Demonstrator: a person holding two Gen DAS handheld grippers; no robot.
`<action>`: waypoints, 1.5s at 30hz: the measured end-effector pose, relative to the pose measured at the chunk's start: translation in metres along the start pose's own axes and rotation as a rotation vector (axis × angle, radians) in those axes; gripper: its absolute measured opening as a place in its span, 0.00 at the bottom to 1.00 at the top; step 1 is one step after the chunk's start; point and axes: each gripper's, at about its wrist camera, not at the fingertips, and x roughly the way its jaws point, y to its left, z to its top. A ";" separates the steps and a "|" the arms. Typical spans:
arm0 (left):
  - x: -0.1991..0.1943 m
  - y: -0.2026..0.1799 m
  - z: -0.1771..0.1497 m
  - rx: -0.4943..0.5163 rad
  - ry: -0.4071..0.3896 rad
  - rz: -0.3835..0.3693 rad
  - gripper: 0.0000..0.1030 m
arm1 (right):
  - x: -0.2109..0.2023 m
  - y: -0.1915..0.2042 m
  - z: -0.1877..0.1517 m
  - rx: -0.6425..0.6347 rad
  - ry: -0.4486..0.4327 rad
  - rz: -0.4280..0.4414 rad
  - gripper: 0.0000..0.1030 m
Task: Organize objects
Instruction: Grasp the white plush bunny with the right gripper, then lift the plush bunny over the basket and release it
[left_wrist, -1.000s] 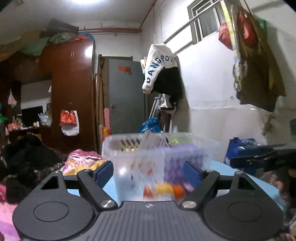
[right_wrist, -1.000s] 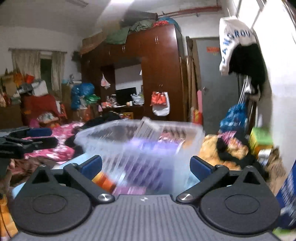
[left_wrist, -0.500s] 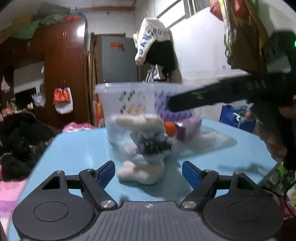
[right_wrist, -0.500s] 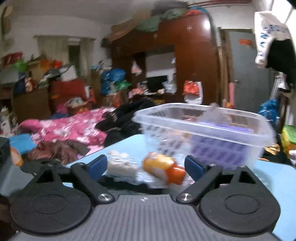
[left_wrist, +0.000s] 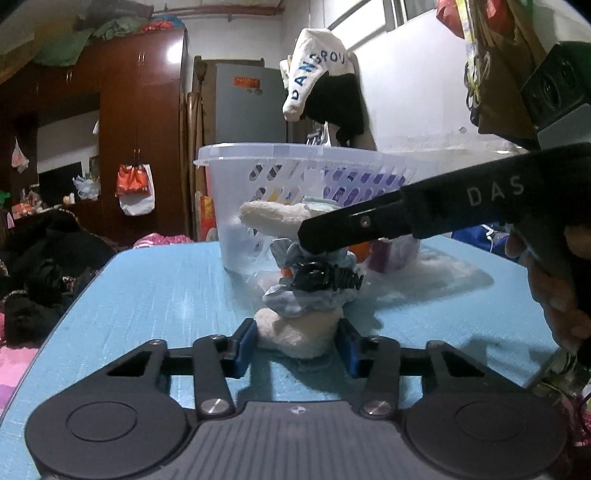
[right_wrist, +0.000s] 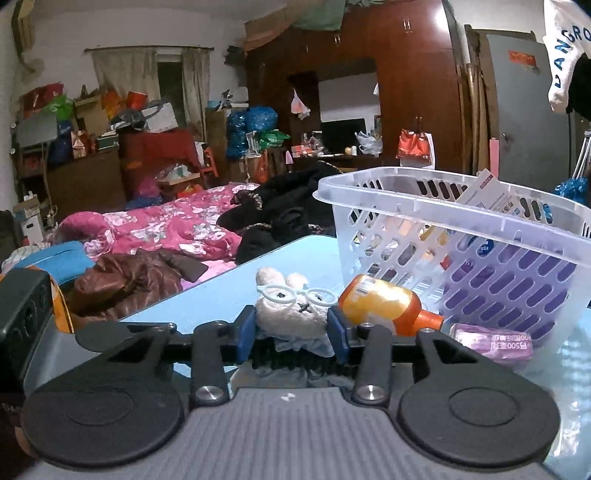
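Only the right view shows the plush rabbit's (right_wrist: 291, 308) glasses (right_wrist: 295, 291).

Dim indoor light from overhead; glare on the wardrobe (left_wrist: 140, 110) door, sharp frames, fisheye bending at the edges.

Blue table (left_wrist: 159, 295) bears basket (right_wrist: 461, 229), plush rabbit (right_wrist: 291, 306), bottle (right_wrist: 384, 302).
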 end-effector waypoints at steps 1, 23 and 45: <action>-0.002 -0.001 0.000 0.001 -0.007 0.000 0.44 | -0.002 0.001 0.000 -0.006 -0.007 -0.003 0.41; -0.046 -0.046 0.038 0.219 -0.254 0.039 0.34 | -0.066 -0.001 0.015 -0.040 -0.229 0.034 0.38; 0.064 -0.015 0.145 0.326 -0.222 0.117 0.34 | 0.012 -0.065 0.110 -0.077 -0.232 -0.063 0.38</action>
